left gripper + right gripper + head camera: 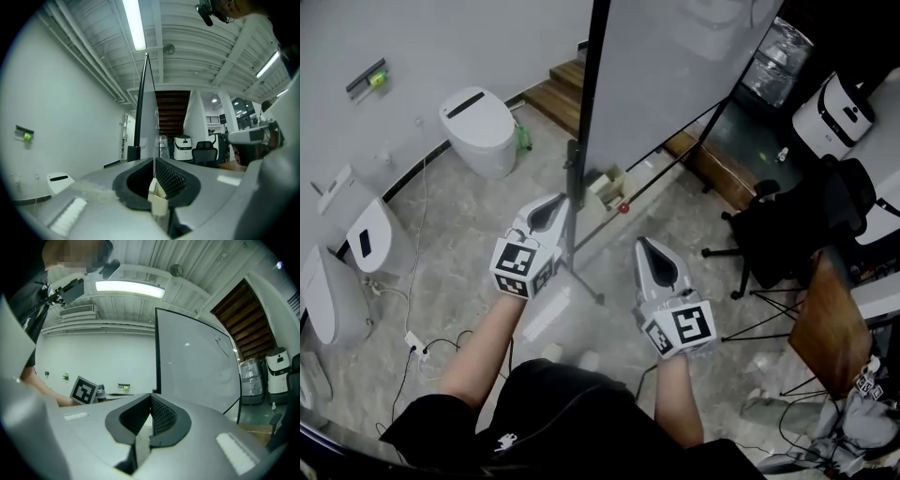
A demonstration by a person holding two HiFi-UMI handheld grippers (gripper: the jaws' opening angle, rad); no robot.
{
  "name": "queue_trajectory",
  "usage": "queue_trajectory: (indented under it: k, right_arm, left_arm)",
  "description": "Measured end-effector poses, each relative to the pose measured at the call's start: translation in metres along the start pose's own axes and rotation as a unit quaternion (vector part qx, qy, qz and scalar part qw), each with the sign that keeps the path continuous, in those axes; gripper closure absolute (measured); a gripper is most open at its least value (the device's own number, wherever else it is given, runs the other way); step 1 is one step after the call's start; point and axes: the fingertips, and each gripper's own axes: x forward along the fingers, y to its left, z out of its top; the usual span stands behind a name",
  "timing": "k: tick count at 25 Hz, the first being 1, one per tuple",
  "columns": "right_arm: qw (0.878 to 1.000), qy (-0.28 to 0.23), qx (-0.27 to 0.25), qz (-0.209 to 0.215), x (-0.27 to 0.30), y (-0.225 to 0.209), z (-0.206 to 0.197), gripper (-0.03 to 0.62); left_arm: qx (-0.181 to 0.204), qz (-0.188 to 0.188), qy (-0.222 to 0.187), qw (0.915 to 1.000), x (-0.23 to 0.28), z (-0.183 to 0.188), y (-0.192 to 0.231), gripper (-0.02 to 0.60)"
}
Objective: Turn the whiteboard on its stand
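The whiteboard (675, 66) stands upright on its black stand (573, 234) on the marble floor (469, 216), its dark edge turned toward the person. The left gripper (559, 201) is level just beside the stand's post, fingers closed on nothing. The right gripper (645, 244) sits nearer the person, clear of the board, fingers also closed and empty.

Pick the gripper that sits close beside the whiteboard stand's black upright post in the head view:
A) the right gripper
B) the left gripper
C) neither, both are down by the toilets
B: the left gripper is close beside the black upright post that carries the whiteboard, while the right gripper is off to the side, apart from it.
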Motion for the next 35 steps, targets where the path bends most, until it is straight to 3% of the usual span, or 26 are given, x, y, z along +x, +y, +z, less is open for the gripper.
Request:
queue_trajectory:
  k: [7,18,23,30,35]
  right_arm:
    - [1.0,0.002,0.01,0.011,0.009,-0.004,-0.003,0.585]
    - [1.0,0.023,0.014,0.005,0.012,-0.017,-0.019,0.585]
    - [0.999,0.029,0.017,-0.009,0.011,-0.025,-0.023,0.585]
    - [0.999,0.036,0.022,-0.032,0.006,-0.038,-0.03,0.585]
    - [0.998,0.035,0.024,-0.046,0.003,-0.044,-0.031,0.585]
  left_arm:
    - [0.008,0.01,0.017,0.9998,0.019,-0.014,0.017,0.518]
    - [0.005,0.017,0.047,0.9987,0.074,-0.028,0.047,0.264]
    - [0.011,0.01,0.063,0.9979,0.096,-0.044,0.06,0.259]
    - [0.012,-0.002,0.053,0.9985,0.119,-0.038,0.057,0.259]
    - [0.02,-0.013,0.052,0.9984,0.129,-0.038,0.055,0.306]
